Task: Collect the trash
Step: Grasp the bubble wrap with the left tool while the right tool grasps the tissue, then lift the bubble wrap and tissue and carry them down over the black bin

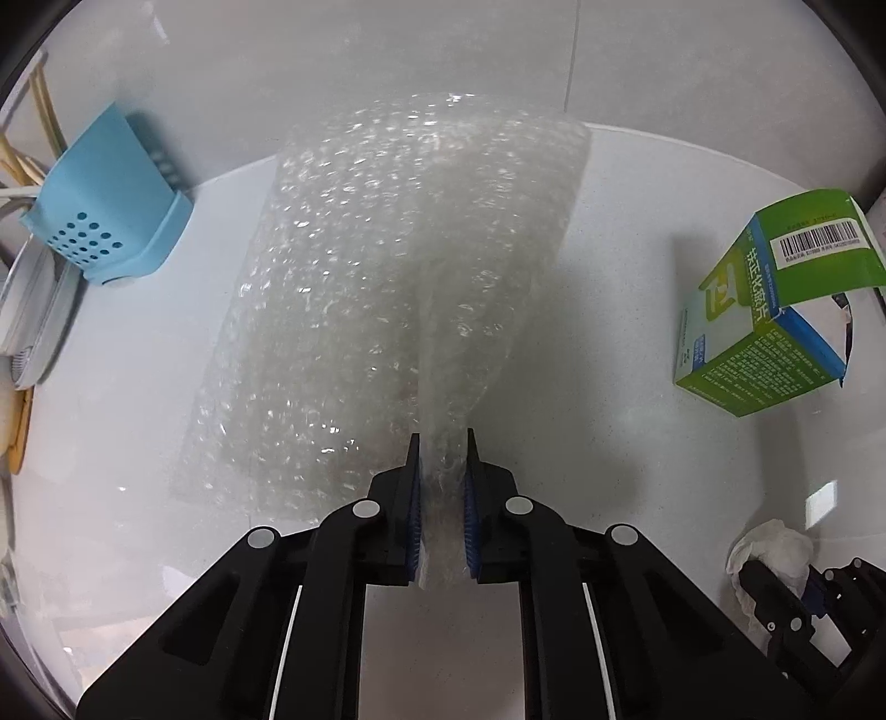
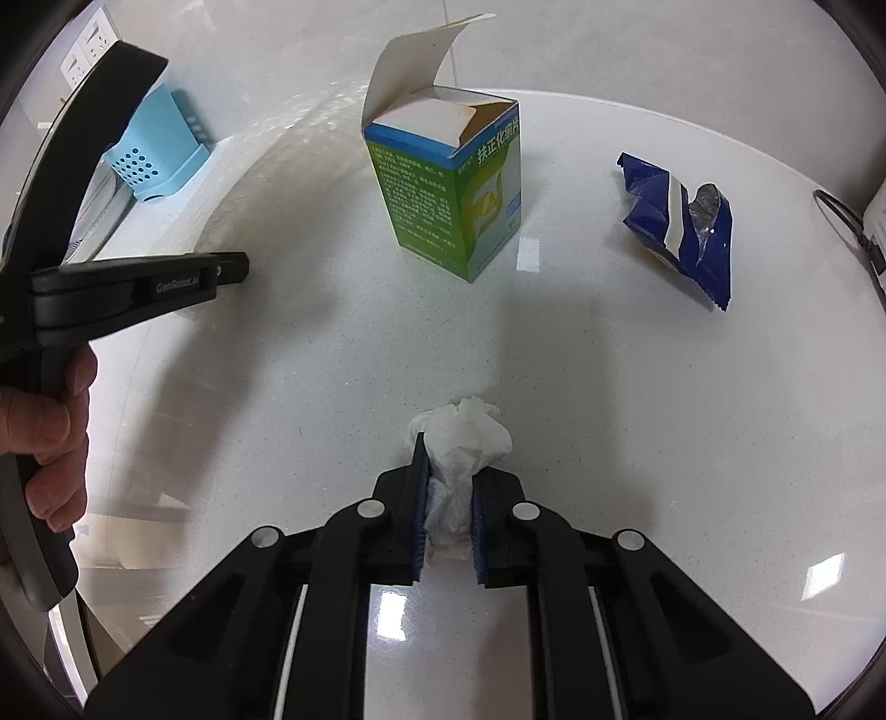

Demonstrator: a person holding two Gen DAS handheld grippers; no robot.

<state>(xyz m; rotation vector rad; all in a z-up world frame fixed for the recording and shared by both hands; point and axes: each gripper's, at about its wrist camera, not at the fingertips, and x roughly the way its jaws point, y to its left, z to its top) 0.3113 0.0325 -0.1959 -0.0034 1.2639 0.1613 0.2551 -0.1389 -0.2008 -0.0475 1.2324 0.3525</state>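
A clear sheet of bubble wrap (image 1: 387, 288) lies across the white counter, and my left gripper (image 1: 441, 443) is shut on its near edge, which is pinched up between the blue pads. A crumpled white tissue (image 2: 465, 437) sits between the blue pads of my right gripper (image 2: 447, 448), which is shut on it. The same tissue (image 1: 775, 548) and right gripper show at the lower right of the left wrist view. An opened green and blue carton (image 2: 454, 183) stands upright beyond the tissue. A crumpled blue snack wrapper (image 2: 684, 221) lies to the right.
A light blue perforated holder (image 1: 111, 205) stands at the left by the wall, next to white dishes (image 1: 27, 310). A person's hand (image 2: 44, 421) holds the left gripper's black handle at the left of the right wrist view. A wall socket (image 2: 88, 44) is at upper left.
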